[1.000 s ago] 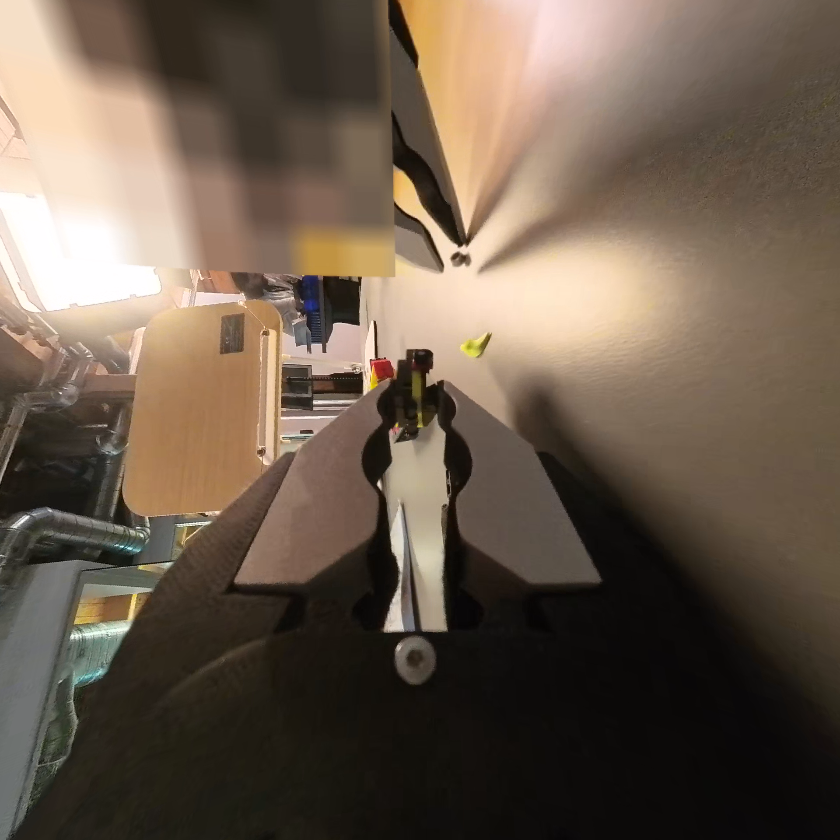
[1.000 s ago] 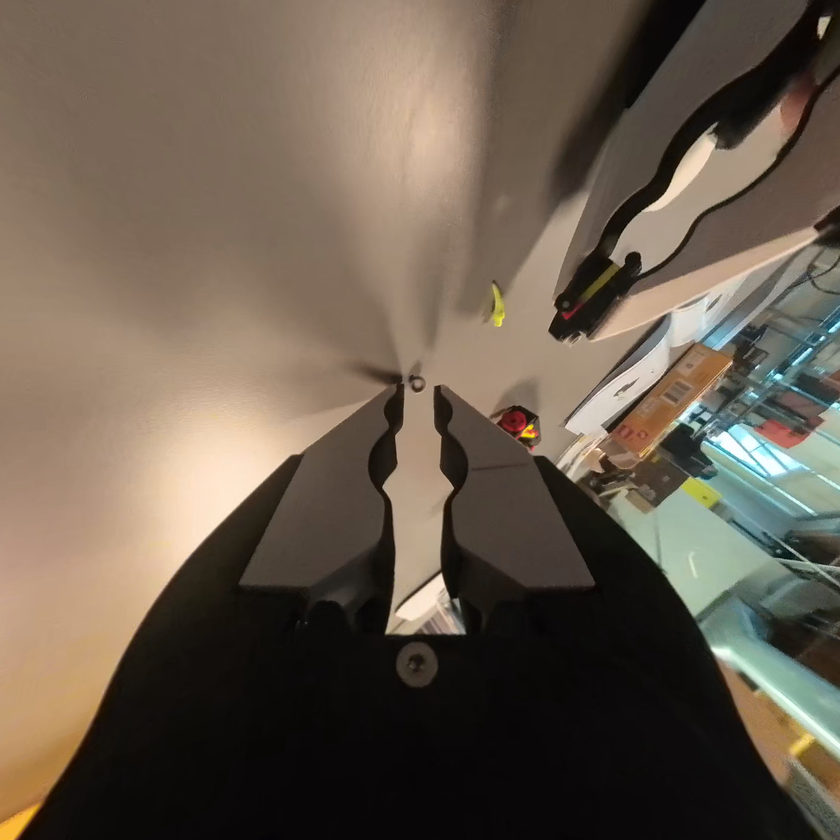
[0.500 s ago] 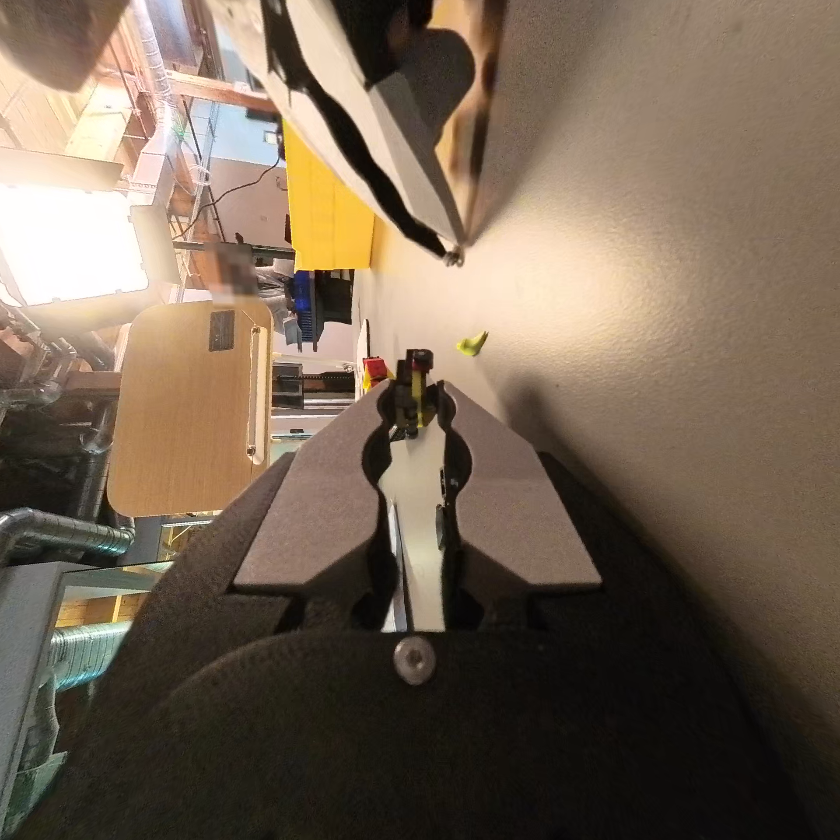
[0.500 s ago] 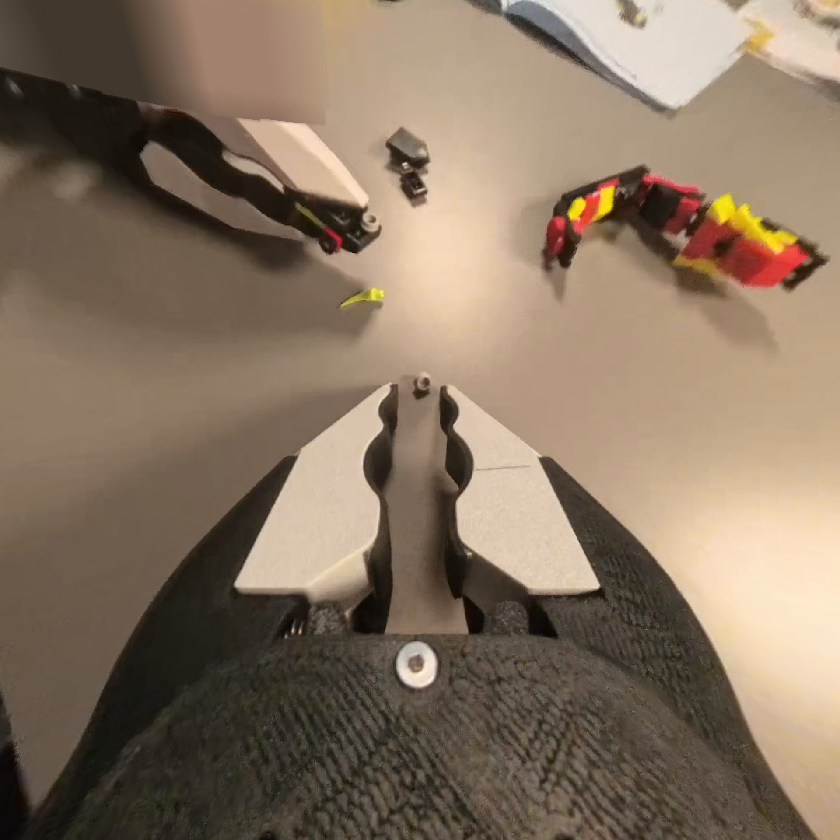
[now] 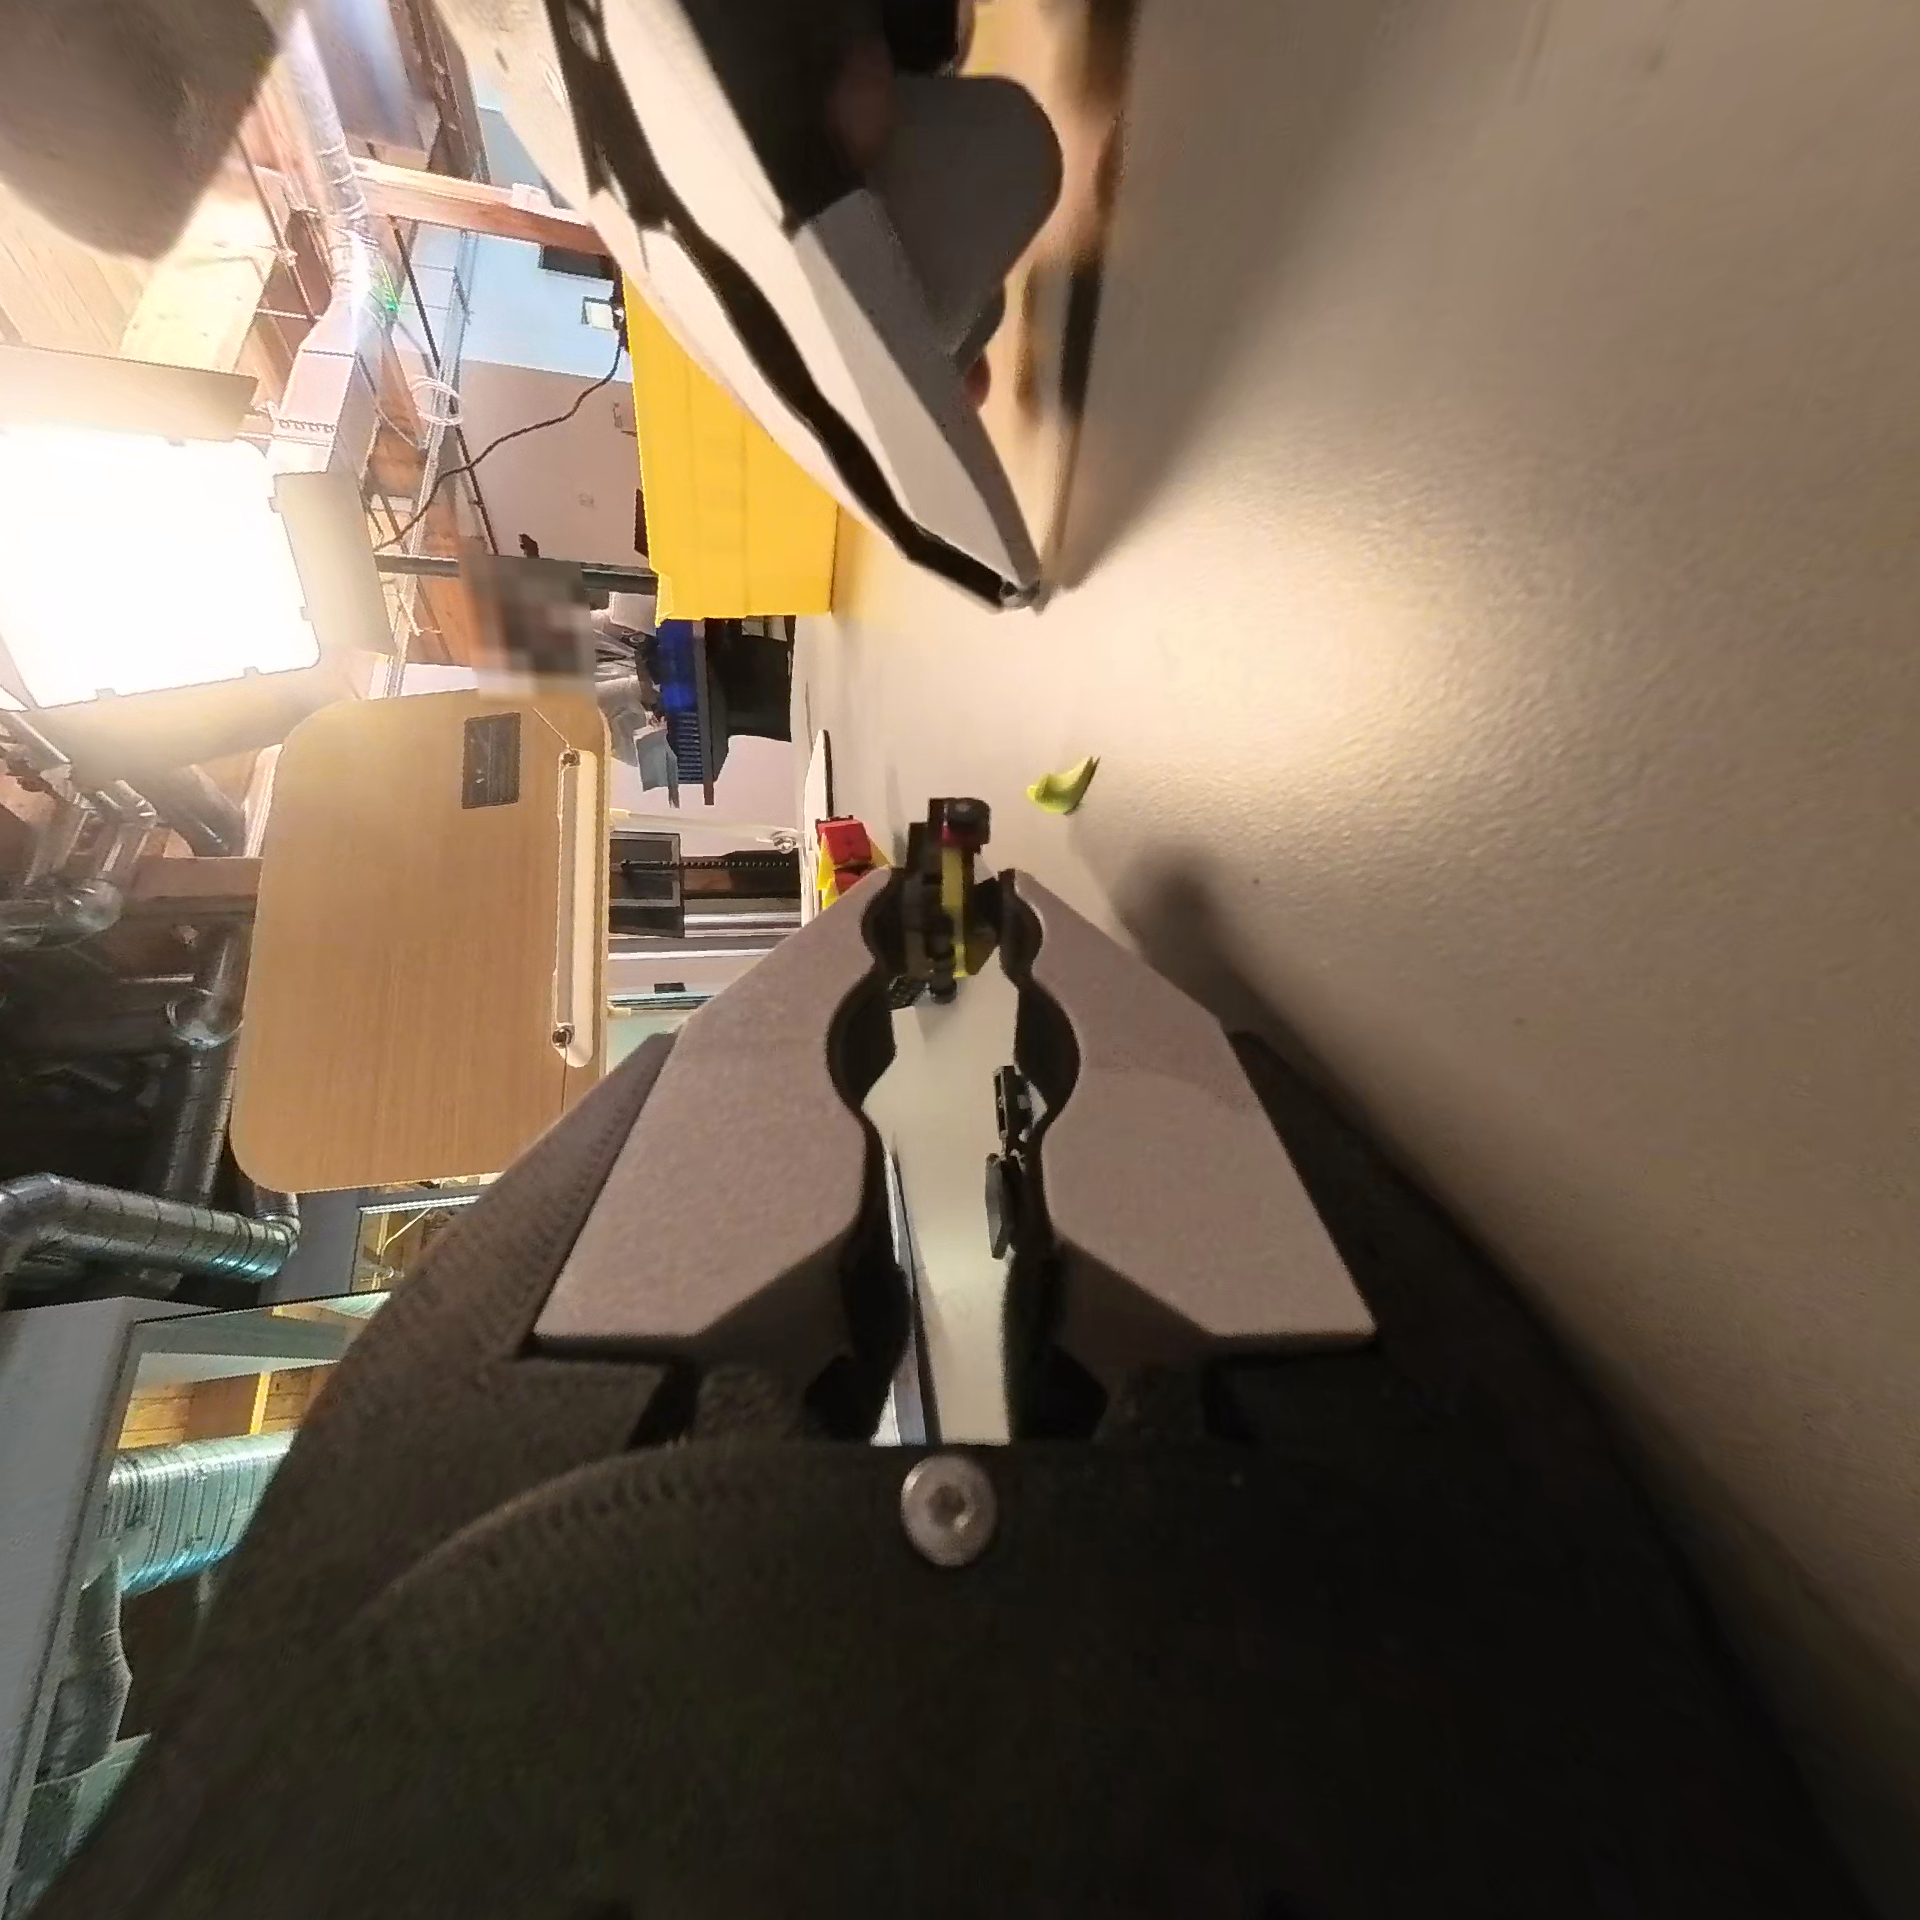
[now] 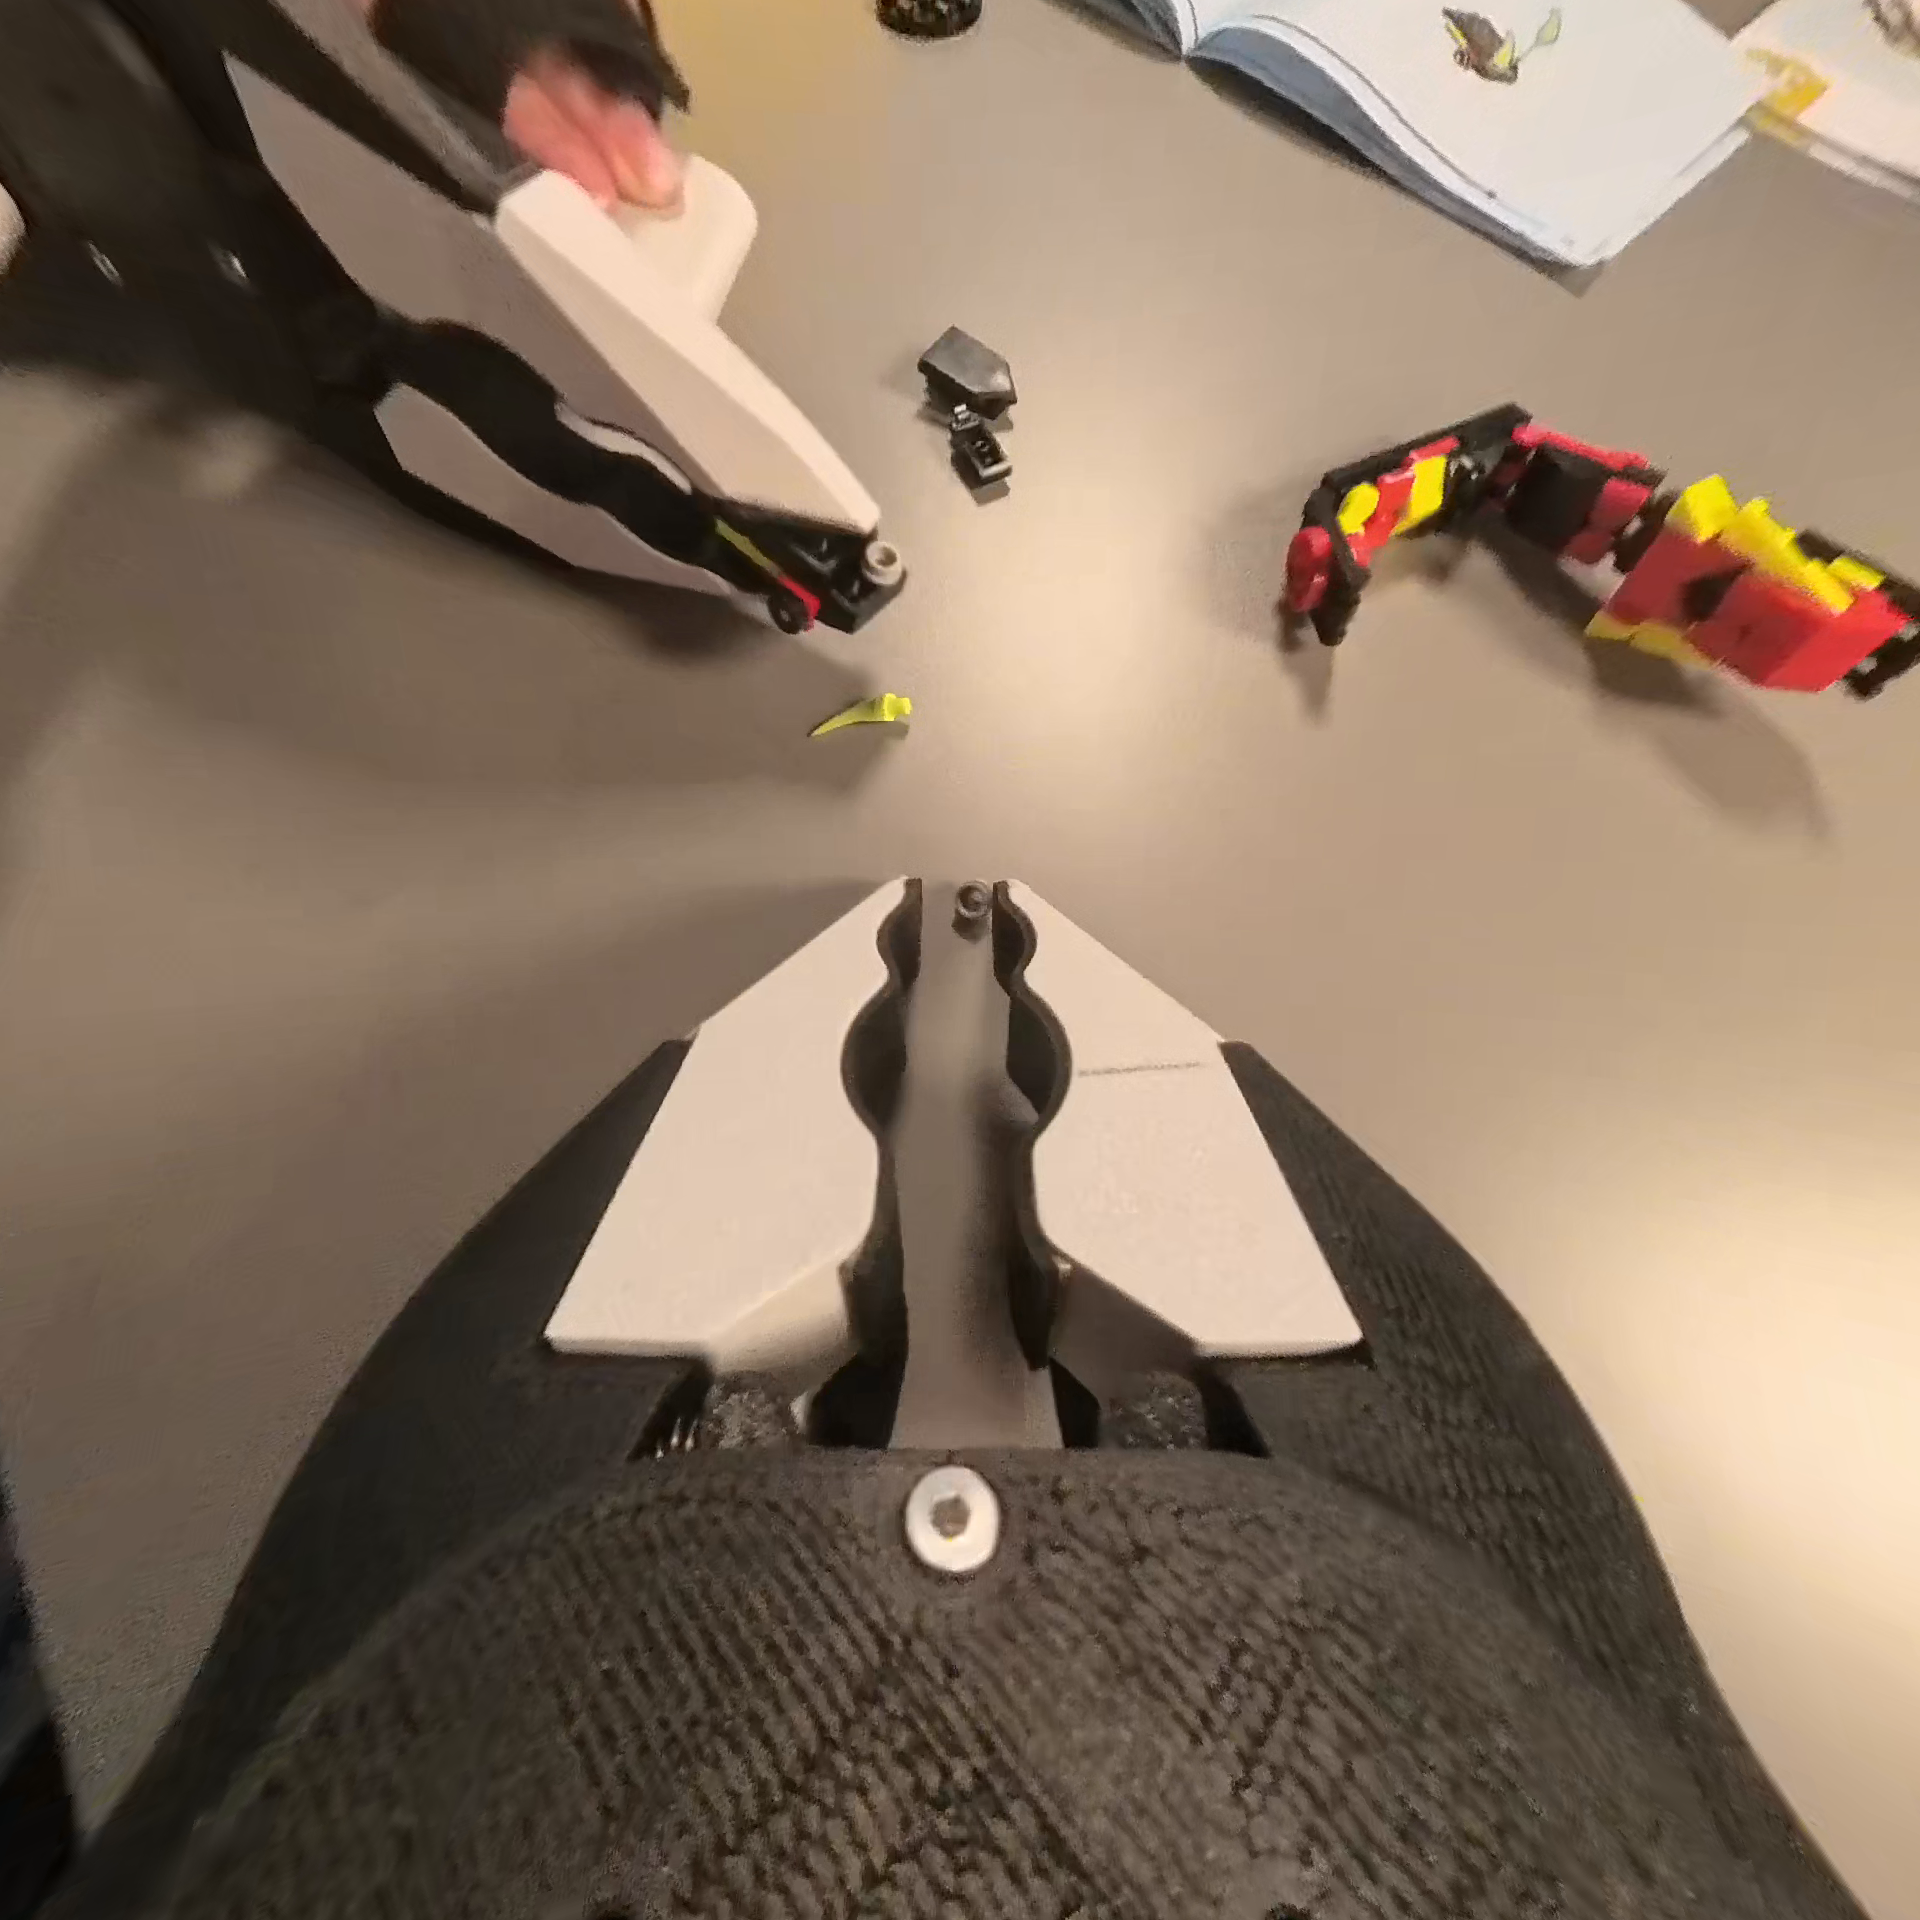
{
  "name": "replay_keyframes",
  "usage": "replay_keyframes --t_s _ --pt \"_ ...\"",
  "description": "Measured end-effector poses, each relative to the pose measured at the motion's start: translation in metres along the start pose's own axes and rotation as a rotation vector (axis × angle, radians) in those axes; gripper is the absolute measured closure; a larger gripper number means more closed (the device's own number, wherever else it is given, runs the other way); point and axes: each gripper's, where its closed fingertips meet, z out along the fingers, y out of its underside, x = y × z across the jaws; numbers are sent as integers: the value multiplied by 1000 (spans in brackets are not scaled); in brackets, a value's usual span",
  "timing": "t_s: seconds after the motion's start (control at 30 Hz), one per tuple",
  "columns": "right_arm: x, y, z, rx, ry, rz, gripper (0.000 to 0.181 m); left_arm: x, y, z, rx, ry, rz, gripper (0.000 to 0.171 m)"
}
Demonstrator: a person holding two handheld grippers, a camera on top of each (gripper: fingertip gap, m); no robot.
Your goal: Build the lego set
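Observation:
My left gripper is shut on a small black, yellow and red lego sub-assembly, held just above the grey table. In the right wrist view the left gripper shows at upper left with the sub-assembly sticking out of its tips, a grey stud on top. My right gripper is shut on a tiny grey round piece pinched at its very tips, apart from the left gripper and nearer than it. A lime-yellow claw piece lies on the table between the two grippers; it also shows in the left wrist view.
A red, yellow and black lego model lies at the right. Two loose black pieces lie beyond the claw. An open instruction booklet is at the far right. A hand grips the left gripper. The right gripper hangs overhead in the left wrist view. The gap from one gripper's tips to the other's is roughly 6 cm.
The right gripper swung from a low sideways pose to looking down on the table, keeping the grey piece at its tips. The left gripper held still with its sub-assembly.

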Motion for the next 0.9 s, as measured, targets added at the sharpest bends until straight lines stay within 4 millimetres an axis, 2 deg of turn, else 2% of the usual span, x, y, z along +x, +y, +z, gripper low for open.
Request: replay_keyframes --t_s 0.2,0.53,0.63,0.73,0.8,0.9 --pt "5 0 1 -8 104 -176 175 0 0 1 -1 4 -1 156" --pt "8 -1 3 -16 35 -95 177 -2 -1 2 3 -9 8 156" --pt "5 -26 2 59 13 -173 177 -8 -5 0 19 -46 23 156" --pt "-20 -56 -1 141 -89 -255 177 -10 -7 -1 19 -65 51 156" --pt "-26 -63 0 135 -108 -297 177 -12 -9 -1 22 -76 57 156" --pt "-29 -62 3 96 -120 -338 177 -15 -10 -2 28 -92 54 156"
